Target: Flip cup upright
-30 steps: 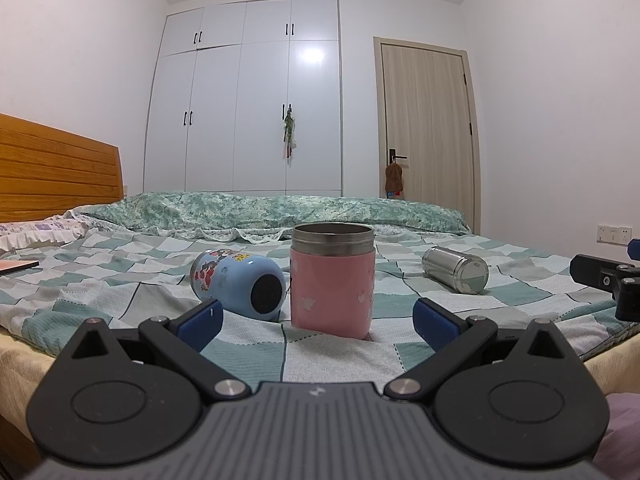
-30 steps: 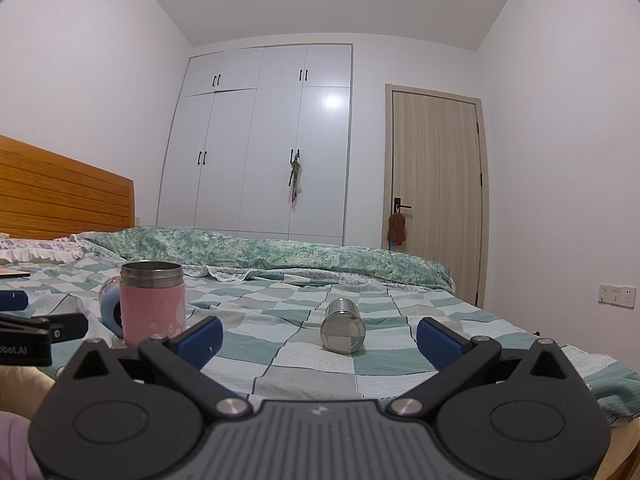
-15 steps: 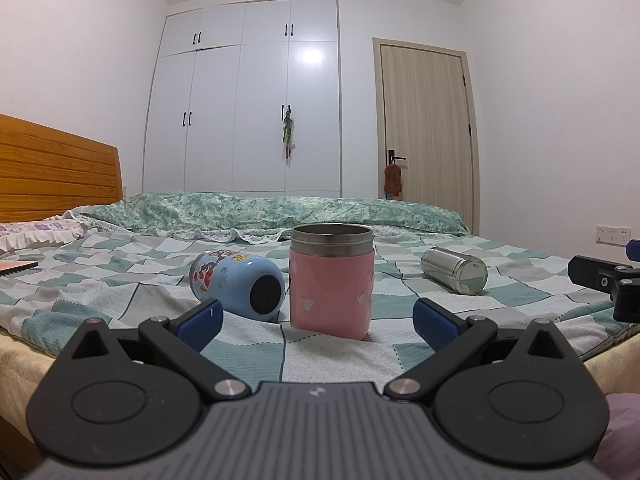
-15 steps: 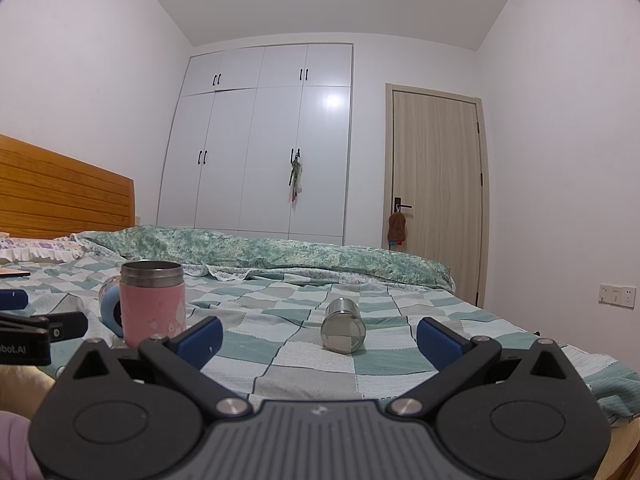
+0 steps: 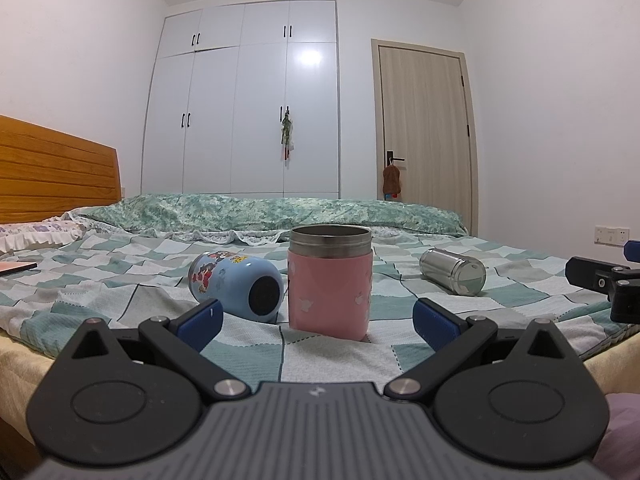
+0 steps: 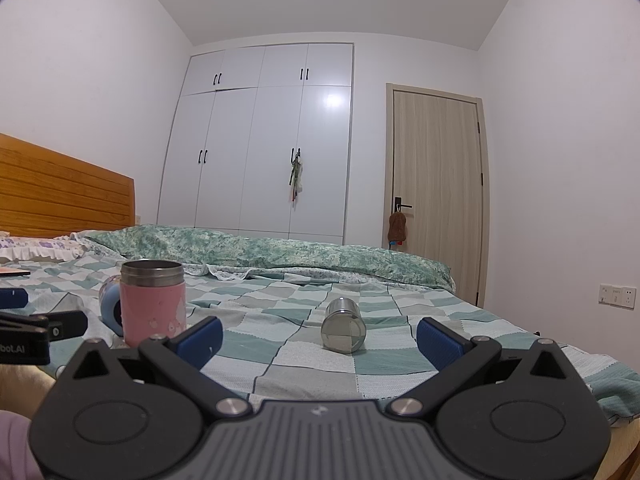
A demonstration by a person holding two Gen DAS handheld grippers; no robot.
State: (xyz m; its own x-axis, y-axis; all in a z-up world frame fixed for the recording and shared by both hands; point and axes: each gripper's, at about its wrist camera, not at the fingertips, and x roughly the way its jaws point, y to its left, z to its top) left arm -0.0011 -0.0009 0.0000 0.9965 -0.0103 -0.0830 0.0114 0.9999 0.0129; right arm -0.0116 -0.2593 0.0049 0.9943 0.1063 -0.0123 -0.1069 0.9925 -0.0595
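Note:
A pink cup [image 5: 329,288] with a steel rim stands upright on the checkered bed; it also shows in the right wrist view [image 6: 153,304]. A blue cartoon-printed cup [image 5: 239,282] lies on its side just left of it, base toward me, mostly hidden behind the pink cup in the right wrist view [image 6: 110,304]. A steel cup [image 5: 454,270] lies on its side to the right, seen base-on in the right wrist view [image 6: 344,329]. My left gripper [image 5: 318,322] is open and empty, short of the pink cup. My right gripper [image 6: 320,340] is open and empty, short of the steel cup.
The checkered bedspread [image 5: 120,280] covers the bed, with a rolled green quilt [image 5: 260,214] at the back and a wooden headboard [image 5: 48,172] at left. A flat object [image 5: 16,268] lies at far left. White wardrobe [image 5: 244,100] and door [image 5: 424,128] stand behind.

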